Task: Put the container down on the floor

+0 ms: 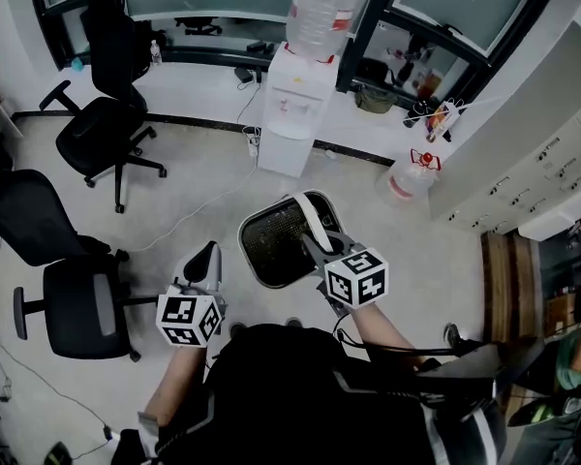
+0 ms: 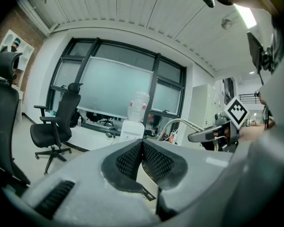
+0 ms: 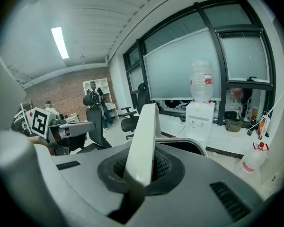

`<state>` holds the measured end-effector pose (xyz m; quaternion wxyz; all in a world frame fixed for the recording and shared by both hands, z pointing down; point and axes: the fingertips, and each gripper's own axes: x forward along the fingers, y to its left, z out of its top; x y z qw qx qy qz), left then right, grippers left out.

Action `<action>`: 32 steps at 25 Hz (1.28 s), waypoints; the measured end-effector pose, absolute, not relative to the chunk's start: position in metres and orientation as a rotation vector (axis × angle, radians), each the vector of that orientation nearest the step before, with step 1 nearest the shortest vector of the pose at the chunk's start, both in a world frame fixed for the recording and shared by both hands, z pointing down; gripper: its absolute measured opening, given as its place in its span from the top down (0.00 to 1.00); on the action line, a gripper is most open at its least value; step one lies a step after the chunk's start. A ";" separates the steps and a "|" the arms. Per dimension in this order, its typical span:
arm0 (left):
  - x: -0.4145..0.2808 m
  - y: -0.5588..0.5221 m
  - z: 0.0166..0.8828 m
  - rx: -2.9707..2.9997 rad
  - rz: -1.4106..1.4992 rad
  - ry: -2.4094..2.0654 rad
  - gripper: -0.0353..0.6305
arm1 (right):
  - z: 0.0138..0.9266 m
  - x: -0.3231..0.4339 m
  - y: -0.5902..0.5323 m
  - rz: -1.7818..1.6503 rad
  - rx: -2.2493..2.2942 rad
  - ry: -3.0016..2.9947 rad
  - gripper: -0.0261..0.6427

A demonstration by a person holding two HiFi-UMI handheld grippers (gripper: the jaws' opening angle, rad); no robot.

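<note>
Our right hand-held gripper (image 3: 141, 174) clamps the white handle (image 3: 144, 136) of the container (image 1: 244, 245) — only the head view shows its dark basin. Our left hand-held gripper (image 2: 142, 145) is clenched, empty.

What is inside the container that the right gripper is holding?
Only its dark, dotted bottom shows inside the container; no loose things that I can see. The white handle and the right gripper cover the right edge of the inside, so that part is hidden.
</note>
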<state>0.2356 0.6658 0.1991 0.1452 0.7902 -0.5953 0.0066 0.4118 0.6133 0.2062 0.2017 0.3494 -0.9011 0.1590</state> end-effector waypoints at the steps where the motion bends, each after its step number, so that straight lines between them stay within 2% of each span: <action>1: 0.232 0.668 0.200 2.277 0.018 -1.712 0.94 | 0.206 0.408 0.615 0.445 0.980 -2.515 0.95; 16: 0.185 0.673 0.206 2.288 -0.002 -1.700 0.94 | 0.205 0.361 0.608 0.437 0.995 -2.503 0.95; 32: 0.142 0.578 0.211 2.165 0.061 -1.834 0.94 | 0.224 0.306 0.506 0.419 0.830 -2.534 0.95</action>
